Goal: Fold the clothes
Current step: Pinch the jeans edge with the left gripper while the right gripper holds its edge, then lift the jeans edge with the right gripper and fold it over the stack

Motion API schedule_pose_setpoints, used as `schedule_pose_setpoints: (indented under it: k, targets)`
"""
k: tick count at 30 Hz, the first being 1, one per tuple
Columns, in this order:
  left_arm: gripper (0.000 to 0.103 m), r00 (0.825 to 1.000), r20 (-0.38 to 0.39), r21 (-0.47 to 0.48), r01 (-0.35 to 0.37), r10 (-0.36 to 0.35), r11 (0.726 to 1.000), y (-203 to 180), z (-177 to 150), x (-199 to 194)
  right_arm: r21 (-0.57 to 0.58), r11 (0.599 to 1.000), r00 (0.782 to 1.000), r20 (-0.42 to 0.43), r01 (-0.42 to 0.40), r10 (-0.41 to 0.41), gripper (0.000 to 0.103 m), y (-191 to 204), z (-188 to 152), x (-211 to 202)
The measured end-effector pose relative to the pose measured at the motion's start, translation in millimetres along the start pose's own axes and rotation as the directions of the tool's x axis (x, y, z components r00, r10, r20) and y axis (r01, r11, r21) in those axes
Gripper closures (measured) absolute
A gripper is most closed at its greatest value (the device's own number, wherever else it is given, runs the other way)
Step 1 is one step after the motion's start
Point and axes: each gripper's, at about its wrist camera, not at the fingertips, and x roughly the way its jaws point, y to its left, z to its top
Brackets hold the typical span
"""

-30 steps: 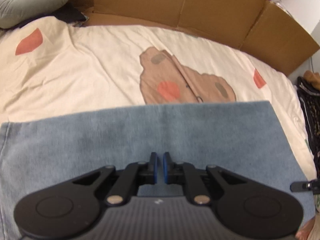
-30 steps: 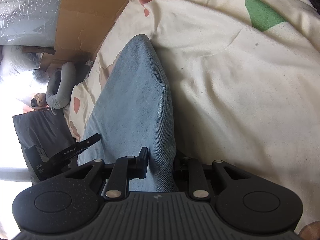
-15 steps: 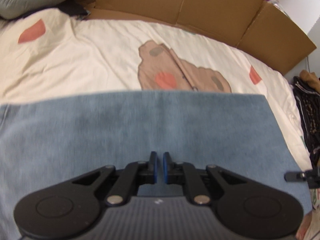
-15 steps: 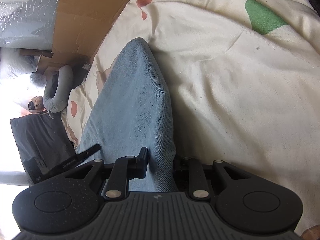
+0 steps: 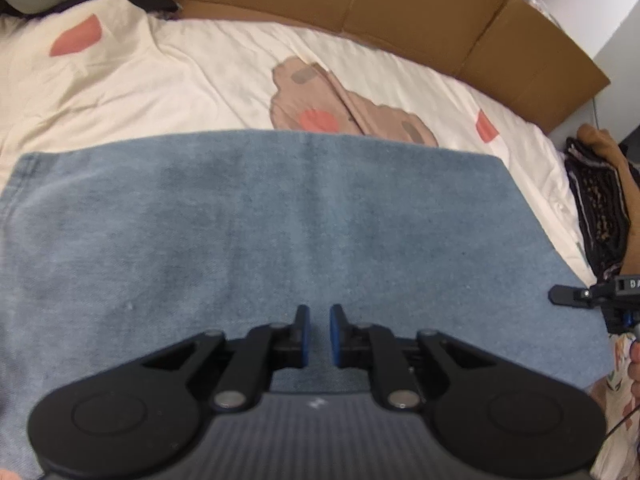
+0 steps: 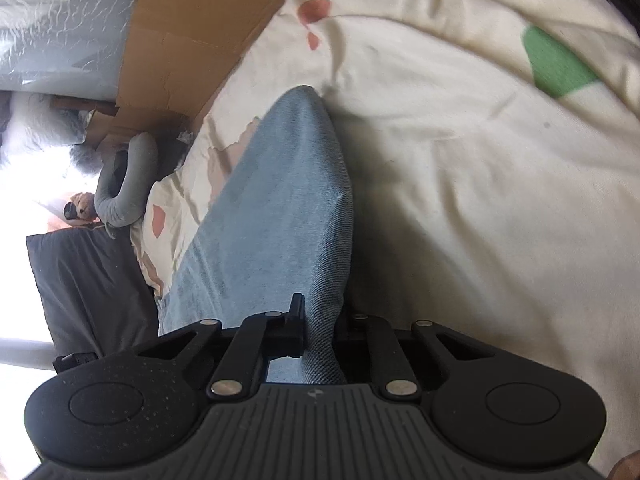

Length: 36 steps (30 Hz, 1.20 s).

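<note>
- Denim: folded blue panel, lies flat on bedsheet; far fold edge straight, runs L–R across left wrist view.
- Left gripper: over near part of denim, pointing steeply down. Jaws have just been opening; now a narrow gap, only flat denim seen through it, nothing pinched. Judged: grip let go so the panel stays laid.
- Right gripper: jaws have just been closing; now clamped on near-right denim edge. Cloth rises as a ridge from the pads. Judged: hold kept to tension/align that edge for the next fold.
- In left view the right gripper's tip shows at denim's right edge.
- Edges: left hem w/ seam near frame edge; right edge slants toward the near corner.
- Room: bare sheet beyond far edge up to cardboard; wide bare sheet right of ridge in right view.
- Obstacles: dark clothes pile just off sheet's right side; grey pillow far left, well apart.
</note>
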Motion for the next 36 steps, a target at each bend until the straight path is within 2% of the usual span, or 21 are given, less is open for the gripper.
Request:
schedule_pose_setpoints:
  k: [3, 6, 12, 15, 22, 32, 36]
  targets:
    - [0.067, 0.999, 0.029, -0.032, 0.036, -0.035, 0.999, 10.1, -0.1, -12.2, -0.047, 0.999, 1.000, -0.001, 0.020, -0.020, 0.094, 22.5, 1.3, -4.9]
    - [0.058, 0.998, 0.049, -0.065, 0.039, -0.036, 0.997, 24.5, -1.6, -24.8, -0.087, 0.995, 0.999, -0.005, 0.054, -0.054, 0.095, 49.3, 2.9, -9.9]
    - [0.052, 0.994, 0.108, -0.079, -0.003, 0.011, 0.997, 45.3, -8.5, -54.5, -0.180, 0.975, 0.990, -0.032, 0.130, -0.138, 0.096, 103.8, 2.2, -13.7]
    - [0.050, 0.989, 0.145, -0.106, -0.009, 0.025, 0.994, 55.7, -12.5, -69.4, -0.226, 0.959, 0.982, -0.040, 0.170, -0.184, 0.096, 129.9, 1.1, -13.2]
    - [0.048, 0.975, 0.221, -0.195, 0.031, 0.013, 0.980, 83.9, -26.9, -91.6, -0.335, 0.912, 0.959, -0.072, 0.236, -0.275, 0.096, 191.4, -3.9, -5.9]
    - [0.048, 0.955, 0.295, -0.321, 0.095, 0.005, 0.942, 119.8, -53.6, -99.9, -0.490, 0.811, 0.913, -0.071, 0.319, -0.402, 0.096, 274.3, -19.1, 11.7]
    - [0.048, 0.947, 0.321, -0.366, 0.118, 0.007, 0.923, 129.6, -64.9, -103.5, -0.538, 0.777, 0.907, -0.053, 0.326, -0.417, 0.096, 303.0, -35.8, 17.7]
